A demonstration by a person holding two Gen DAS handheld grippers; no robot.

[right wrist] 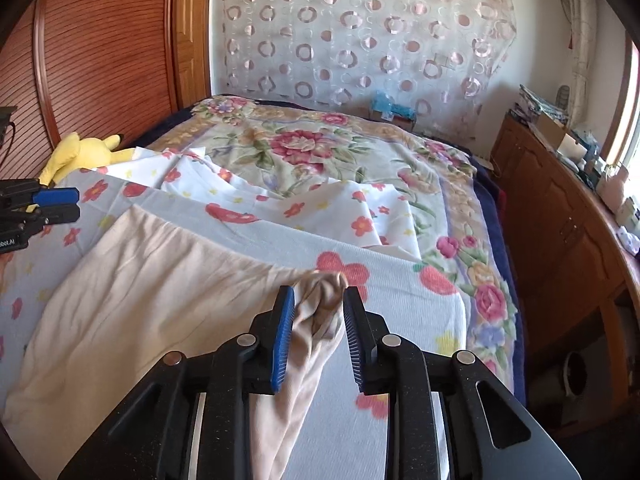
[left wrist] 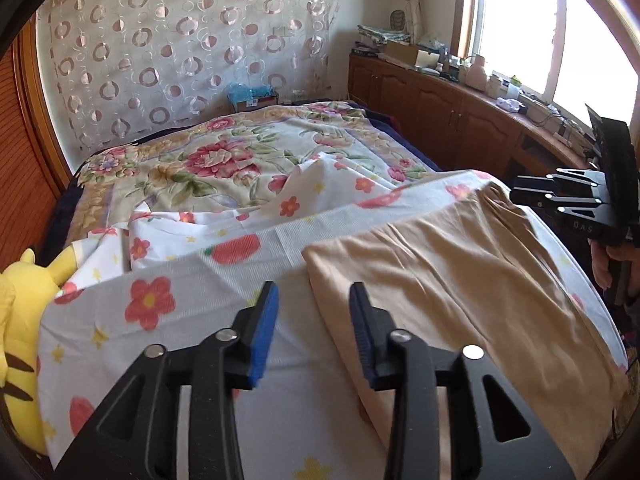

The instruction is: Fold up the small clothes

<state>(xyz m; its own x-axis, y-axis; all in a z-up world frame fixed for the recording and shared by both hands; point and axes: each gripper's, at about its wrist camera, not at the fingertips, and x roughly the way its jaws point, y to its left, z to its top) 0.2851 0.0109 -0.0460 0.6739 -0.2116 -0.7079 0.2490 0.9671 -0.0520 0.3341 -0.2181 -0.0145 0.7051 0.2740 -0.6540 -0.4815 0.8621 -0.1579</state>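
Your right tongs (right wrist: 318, 312) are sitting around a bunched corner of the beige garment (right wrist: 132, 292), but they are not pressing it firmly: the blue pads (right wrist: 282, 340) are standing spread, with the cloth touching the left pad and a gap showing at the other. The garment is lying spread across the near end of the bed (right wrist: 490, 216), on the flowered sheet (right wrist: 400, 280), and only that 1 gathered corner is lifting off it. Your left tongs (left wrist: 314, 308) are hovering spread over the garment's near edge (left wrist: 320, 264), holding nothing. The main risk is that the bunched corner is slipping free the moment you are pulling it across, since the pads are not clamping it; squeeze before moving. A 2nd risk is that a wadded corner is carrying several layers, so the fold is likely coming out lumpy or twisted rather than flat. With the left tongs not pinning anything, the whole garment may be dragging along the sheet instead of folding over itself, and the loose white flowered cloth (left wrist: 224, 220) just beyond it could be catching in the pull. Bright window (left wrist: 516, 20) glare is washing out the far edge, so alignment there is harder to judge.
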